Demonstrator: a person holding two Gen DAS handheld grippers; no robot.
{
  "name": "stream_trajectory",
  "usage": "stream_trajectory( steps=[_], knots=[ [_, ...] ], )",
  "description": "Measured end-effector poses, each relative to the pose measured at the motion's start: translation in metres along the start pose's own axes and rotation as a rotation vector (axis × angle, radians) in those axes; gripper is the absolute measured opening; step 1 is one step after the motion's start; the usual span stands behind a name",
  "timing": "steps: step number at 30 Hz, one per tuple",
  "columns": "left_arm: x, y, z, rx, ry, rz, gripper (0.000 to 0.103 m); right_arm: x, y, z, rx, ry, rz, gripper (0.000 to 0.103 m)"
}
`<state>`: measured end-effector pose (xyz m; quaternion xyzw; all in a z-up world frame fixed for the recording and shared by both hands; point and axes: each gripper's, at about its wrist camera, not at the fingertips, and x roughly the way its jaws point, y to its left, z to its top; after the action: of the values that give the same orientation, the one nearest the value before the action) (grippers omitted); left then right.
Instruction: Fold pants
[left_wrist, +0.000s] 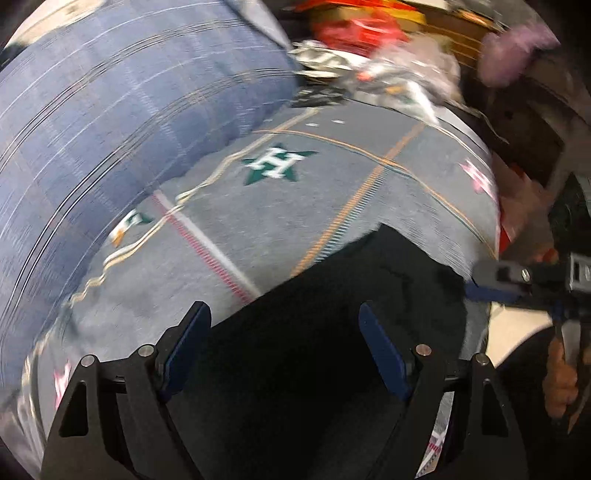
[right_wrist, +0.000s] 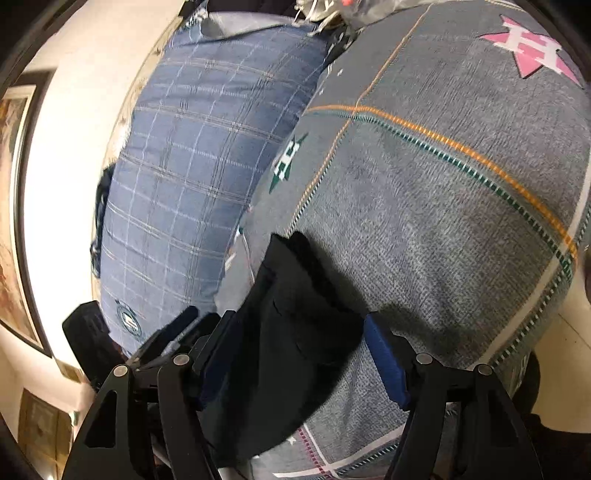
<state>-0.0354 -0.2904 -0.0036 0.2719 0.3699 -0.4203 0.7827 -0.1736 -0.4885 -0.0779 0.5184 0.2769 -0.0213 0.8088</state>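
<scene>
Blue plaid pillow (right_wrist: 177, 192): lying at the far left of the bed, against a pale wall, its edge touching the grey bedspread.
Grey bedspread (right_wrist: 443, 206): covering the bed, showing a green star (left_wrist: 275, 164), a pink star (right_wrist: 532, 46) and orange stitched lines.
Clutter (left_wrist: 369, 44): sitting blurred at the far edge of the bed; red, white and lilac items, kinds unclear.
Black pants (left_wrist: 332, 332): lying folded on the bedspread at the near side, right of the pillow, one dark flat shape with a pocket seam showing.
Left tongs (left_wrist: 284, 343): hanging over the near part of the pants, jaws standing wide, blue pads apart, gripping nothing.
Right tongs (right_wrist: 299, 354): reaching over the pants from the right, jaws standing fairly wide with dark cloth lying between the pads; whether the left pad is touching cloth is unclear.
Hand (left_wrist: 561, 380): gripping the right tool's handle at the right edge.
</scene>
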Motion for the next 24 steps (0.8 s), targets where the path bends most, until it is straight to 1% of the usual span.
stream_trajectory(
  steps=[2, 6, 8, 13, 14, 17, 18, 19, 21, 22, 23, 24],
  knots=[
    [0.004, -0.008, 0.003, 0.069, 0.010, -0.034, 0.083, -0.004, -0.002, -0.001, 0.003, -0.022, -0.023, 0.071],
    [0.013, -0.022, 0.011, 0.171, 0.023, -0.063, 0.083, 0.011, -0.010, -0.002, 0.038, 0.051, -0.003, 0.071],
    [0.019, -0.026, 0.015, 0.197, 0.038, -0.112, 0.083, 0.013, -0.012, -0.003, 0.045, 0.059, 0.000, 0.071],
    [0.035, -0.029, 0.026, 0.191, 0.077, -0.206, 0.083, 0.018, -0.013, 0.000, 0.041, 0.059, 0.029, 0.071],
    [0.037, -0.028, 0.030, 0.184, 0.085, -0.244, 0.083, 0.019, -0.014, 0.001, 0.050, 0.058, 0.043, 0.071],
    [0.041, -0.027, 0.036, 0.182, 0.103, -0.293, 0.083, 0.020, -0.017, 0.005, 0.075, 0.049, 0.081, 0.070],
    [0.042, -0.027, 0.037, 0.180, 0.110, -0.304, 0.082, 0.021, -0.019, 0.006, 0.082, 0.046, 0.092, 0.067],
    [0.044, -0.027, 0.038, 0.177, 0.117, -0.318, 0.079, 0.022, -0.019, 0.008, 0.077, 0.048, 0.093, 0.065],
    [0.050, -0.026, 0.039, 0.168, 0.138, -0.338, 0.071, 0.026, -0.017, 0.009, 0.051, 0.056, 0.080, 0.055],
    [0.052, -0.024, 0.039, 0.157, 0.147, -0.342, 0.065, 0.028, -0.016, 0.010, 0.040, 0.059, 0.073, 0.051],
    [0.056, -0.021, 0.037, 0.134, 0.163, -0.353, 0.055, 0.029, -0.015, 0.010, 0.030, 0.062, 0.063, 0.039],
    [0.060, -0.019, 0.036, 0.116, 0.179, -0.359, 0.049, 0.031, -0.016, 0.011, 0.026, 0.068, 0.057, 0.025]
  ],
)
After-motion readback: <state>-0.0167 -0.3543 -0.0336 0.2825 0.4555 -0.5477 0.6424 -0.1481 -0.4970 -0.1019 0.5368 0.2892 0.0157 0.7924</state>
